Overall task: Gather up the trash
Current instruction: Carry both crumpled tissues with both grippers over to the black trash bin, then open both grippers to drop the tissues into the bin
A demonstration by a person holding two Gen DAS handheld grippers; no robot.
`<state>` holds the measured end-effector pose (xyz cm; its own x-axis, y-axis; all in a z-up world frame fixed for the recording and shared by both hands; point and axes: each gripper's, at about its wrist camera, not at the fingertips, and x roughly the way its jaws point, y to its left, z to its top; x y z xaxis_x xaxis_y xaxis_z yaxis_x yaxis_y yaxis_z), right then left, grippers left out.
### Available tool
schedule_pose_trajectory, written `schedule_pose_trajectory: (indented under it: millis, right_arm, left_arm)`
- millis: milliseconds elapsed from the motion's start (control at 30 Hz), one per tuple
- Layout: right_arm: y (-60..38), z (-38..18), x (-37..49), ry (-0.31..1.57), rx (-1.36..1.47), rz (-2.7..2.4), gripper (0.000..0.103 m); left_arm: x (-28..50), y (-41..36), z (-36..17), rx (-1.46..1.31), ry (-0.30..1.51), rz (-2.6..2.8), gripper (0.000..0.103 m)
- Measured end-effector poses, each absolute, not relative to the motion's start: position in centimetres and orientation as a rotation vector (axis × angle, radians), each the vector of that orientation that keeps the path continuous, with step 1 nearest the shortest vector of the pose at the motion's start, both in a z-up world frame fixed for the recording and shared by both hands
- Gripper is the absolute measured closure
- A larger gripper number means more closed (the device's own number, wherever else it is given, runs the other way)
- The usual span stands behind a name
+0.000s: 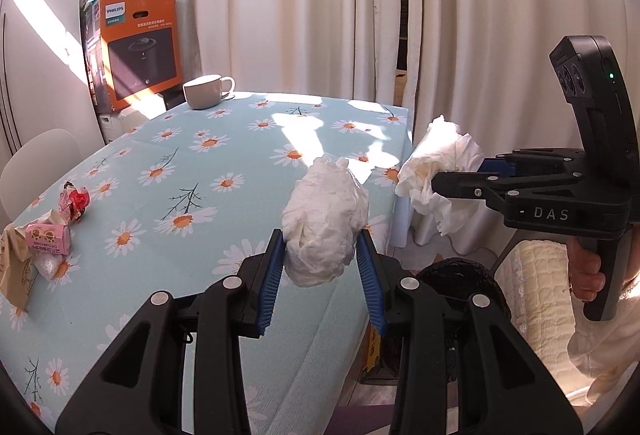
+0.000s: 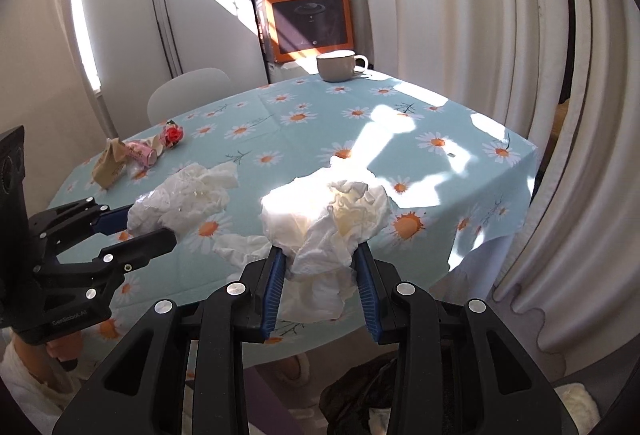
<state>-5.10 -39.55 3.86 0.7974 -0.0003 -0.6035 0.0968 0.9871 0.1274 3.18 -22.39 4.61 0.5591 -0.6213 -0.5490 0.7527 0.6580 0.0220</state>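
Left gripper [image 1: 322,249]: clenching a crumpled white tissue wad [image 1: 324,223] above the daisy tablecloth [image 1: 208,171].
Right gripper [image 2: 320,267]: gripping a second crumpled tissue [image 2: 324,215].
Remaining litter: wrappers [image 1: 44,239] lying at the table's far-left edge.

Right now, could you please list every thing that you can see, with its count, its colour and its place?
tissue wad: 2, white, one in each hand-held gripper
loose tissue: 1, white, on tablecloth near front edge
pink wrapper: 1, pink, far left of table
red wrapper: 1, red, beside pink wrapper
brown paper bag: 1, brown, left table edge
cup: 1, white, far table corner
tablecloth: 1, light blue with daisies, over table
box: 1, orange, behind table
curtains: white, behind table
chair: 1, white, left of table
left hand-held gripper: black, blue pads, shut on tissue wad
right hand-held gripper: same colours, shut on tissue wad
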Motion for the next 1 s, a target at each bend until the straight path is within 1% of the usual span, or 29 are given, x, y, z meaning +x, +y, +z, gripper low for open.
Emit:
schedule_pose_trajectory:
  millis: [200,367,667,700,733,767,800,833,867,1000]
  right_arm:
    - [-41.2,3.0,-8.3,0.680,0.158,-0.101,0.070]
    - [-42.7,1.7,-10.5,0.712,0.150,-0.158,0.070]
    - [-46.8,-3.6,-12.5,0.821,0.206,-0.276,0.069]
    - [-47.2,-4.1,-12.6,0.831,0.213,-0.293,0.066]
    - [-47.6,-4.6,-12.8,0.838,0.214,-0.321,0.054]
    - [-48.0,-5.0,-12.9,0.837,0.205,-0.362,0.039]
    - [-48.4,-5.2,-13.1,0.832,0.188,-0.414,0.031]
    - [-48.7,-5.4,-13.3,0.826,0.166,-0.461,0.018]
    - [-49.0,-5.6,-13.5,0.822,0.151,-0.493,0.016]
    - [-50.2,-6.3,-13.6,0.835,0.141,-0.543,0.016]
  left_arm:
    - [1.4,-24.8,4.1,0.289,0.533,-0.910,0.065]
    - [-0.1,-27.1,3.1,0.326,0.568,-0.968,0.065]
    - [-1.9,-31.6,0.8,0.415,0.638,-1.068,0.065]
    - [-2.1,-32.1,0.6,0.429,0.642,-1.077,0.057]
    - [-2.3,-32.5,0.3,0.442,0.637,-1.081,0.049]
    - [-2.6,-32.7,0.3,0.448,0.619,-1.075,0.025]
    - [-2.8,-32.8,0.3,0.446,0.596,-1.069,0.007]
    - [-3.0,-32.7,0.4,0.436,0.580,-1.076,0.006]
    - [-3.0,-32.7,0.5,0.427,0.583,-1.095,0.006]
    - [-2.3,-32.5,0.3,0.403,0.617,-1.081,0.006]
